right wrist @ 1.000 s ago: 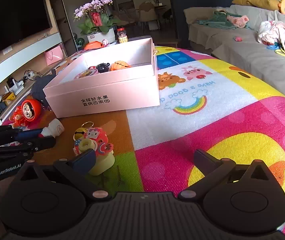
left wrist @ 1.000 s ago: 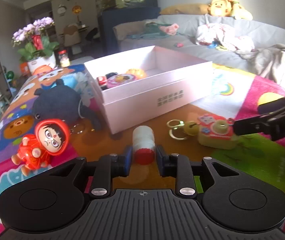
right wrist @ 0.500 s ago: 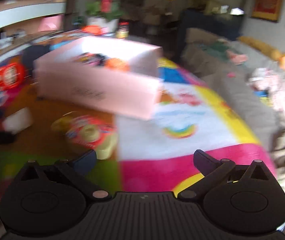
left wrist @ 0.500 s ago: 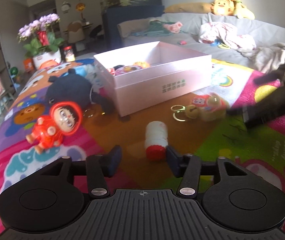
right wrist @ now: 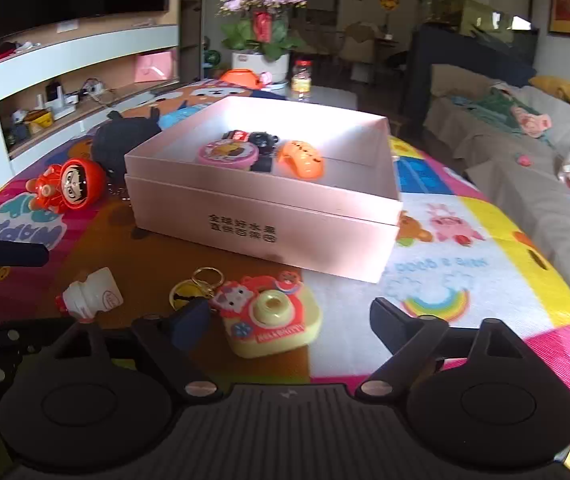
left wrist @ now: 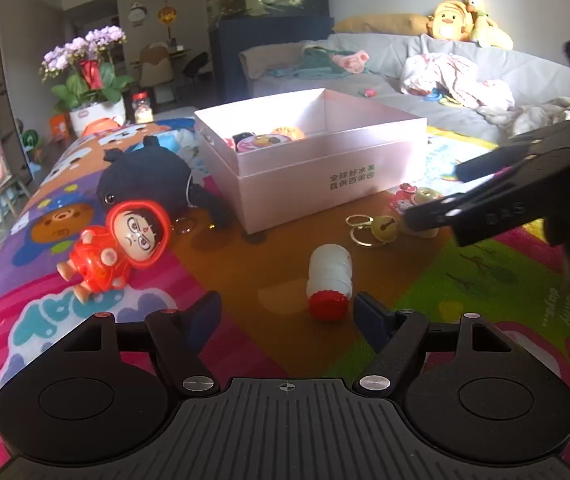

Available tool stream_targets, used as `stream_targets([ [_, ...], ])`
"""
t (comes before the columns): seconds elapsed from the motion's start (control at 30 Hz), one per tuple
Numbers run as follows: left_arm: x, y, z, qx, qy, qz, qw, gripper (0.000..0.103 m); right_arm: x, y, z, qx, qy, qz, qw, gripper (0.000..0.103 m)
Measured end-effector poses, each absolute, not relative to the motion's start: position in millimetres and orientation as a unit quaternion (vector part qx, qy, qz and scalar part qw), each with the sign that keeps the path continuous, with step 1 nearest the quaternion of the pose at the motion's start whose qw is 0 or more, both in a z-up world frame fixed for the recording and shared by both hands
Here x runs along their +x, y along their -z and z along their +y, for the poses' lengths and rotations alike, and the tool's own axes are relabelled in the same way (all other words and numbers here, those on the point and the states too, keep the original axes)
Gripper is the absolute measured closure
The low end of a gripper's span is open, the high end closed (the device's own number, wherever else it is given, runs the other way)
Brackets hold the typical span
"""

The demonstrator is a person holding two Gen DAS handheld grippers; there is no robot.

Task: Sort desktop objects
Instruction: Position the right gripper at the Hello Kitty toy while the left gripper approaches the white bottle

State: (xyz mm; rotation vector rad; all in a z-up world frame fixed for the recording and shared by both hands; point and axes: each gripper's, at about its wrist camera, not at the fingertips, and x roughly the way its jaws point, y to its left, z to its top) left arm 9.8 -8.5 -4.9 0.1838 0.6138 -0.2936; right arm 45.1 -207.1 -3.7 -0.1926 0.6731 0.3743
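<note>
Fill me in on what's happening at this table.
A person with two handheld grippers is sorting toys into the pink box. The left gripper is opening around the small white bottle lying on the mat, not pressing it. The right gripper is closing around the yellow toy camera.

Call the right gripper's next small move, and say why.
Probably keep closing the right gripper on the yellow toy camera. Its jaws are closing with the camera between them, the pads not visibly pressing yet. The pink box just beyond already holds toys, so the camera likely goes there. The left gripper is opening, with the small white bottle lying free.
</note>
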Motion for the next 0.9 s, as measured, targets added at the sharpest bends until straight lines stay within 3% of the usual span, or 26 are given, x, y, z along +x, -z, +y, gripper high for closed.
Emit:
stream_targets([
  [0.1, 8.5, 4.1, -7.5, 0.09, 0.142, 0.299, 0.939, 0.02, 52.9, 9.0, -199.6, -0.09, -0.197, 0.339, 0.915, 0.04],
  [0.5, 23.6, 1.5, 3.5, 0.174, 0.066, 0.291, 0.938, 0.012, -0.5, 12.4, -216.7, -0.037, -0.179, 0.34, 0.922, 0.039],
  [0.7, 22.6, -12.3, 15.5, 0.107, 0.062, 0.301, 0.946, 0.013, -0.7, 13.8, -214.7, -0.04, -0.168, 0.338, 0.925, 0.038],
  [0.8, 10.1, -13.3, 7.1, 0.066, 0.129, 0.325, 0.934, 0.012, 1.7, 13.8, -218.6, -0.025, -0.164, 0.34, 0.926, 0.029],
  [0.9, 7.8, -3.6, -15.9, 0.111, 0.146, 0.327, 0.927, 0.012, 3.3, 13.6, -225.4, -0.006, -0.151, 0.342, 0.928, 0.025],
])
